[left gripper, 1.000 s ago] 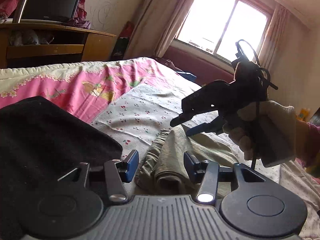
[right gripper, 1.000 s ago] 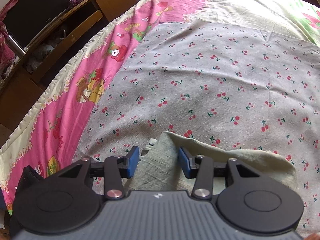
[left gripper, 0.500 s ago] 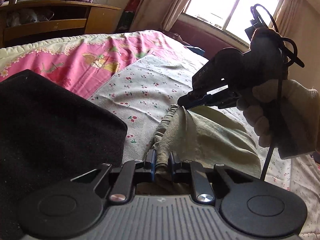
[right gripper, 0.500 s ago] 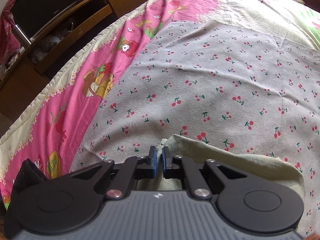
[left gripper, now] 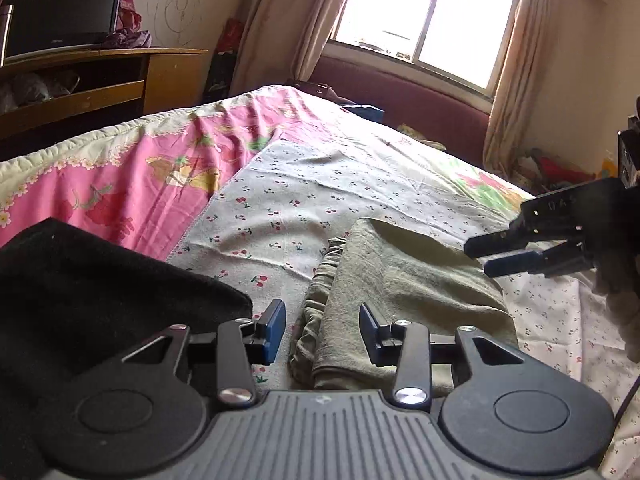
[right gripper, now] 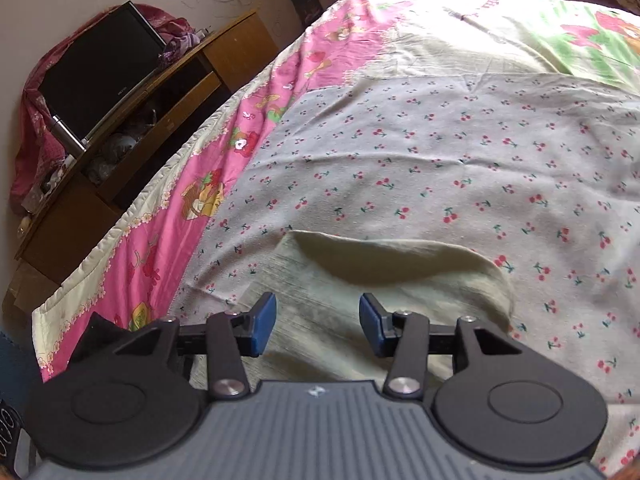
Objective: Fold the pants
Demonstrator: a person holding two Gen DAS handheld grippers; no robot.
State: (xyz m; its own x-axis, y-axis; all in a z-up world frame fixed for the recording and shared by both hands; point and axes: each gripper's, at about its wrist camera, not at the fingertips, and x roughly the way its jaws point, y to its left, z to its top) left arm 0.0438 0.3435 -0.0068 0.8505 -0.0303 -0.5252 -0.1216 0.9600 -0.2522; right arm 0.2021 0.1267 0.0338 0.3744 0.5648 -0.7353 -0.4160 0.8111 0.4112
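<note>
Olive-green pants (left gripper: 404, 280) lie folded in a flat bundle on the cherry-print sheet (left gripper: 288, 184), gathered waistband on the left. My left gripper (left gripper: 322, 330) hovers at the near waistband edge. Its jaws are opening and the blue pads stand clear of the cloth between them. My right gripper (left gripper: 478, 258), held by a gloved hand (left gripper: 624, 300), hangs above the bundle's right side. In the right wrist view the right gripper (right gripper: 316, 320) sits over the pants (right gripper: 392, 276), jaws opening, with nothing pinched.
A black cloth (left gripper: 100, 300) lies at the near left beside the pants. The pink cartoon bedspread (left gripper: 120, 184) covers the bed's left side. A wooden stand (left gripper: 120, 88) with a dark TV (left gripper: 60, 8) is beyond it. A window (left gripper: 428, 12) and curtains are at the back.
Half a second ago both grippers were shut on the waistband edge. Both have let go and opened. The right gripper has drawn back to the right, and the pants lie flat.
</note>
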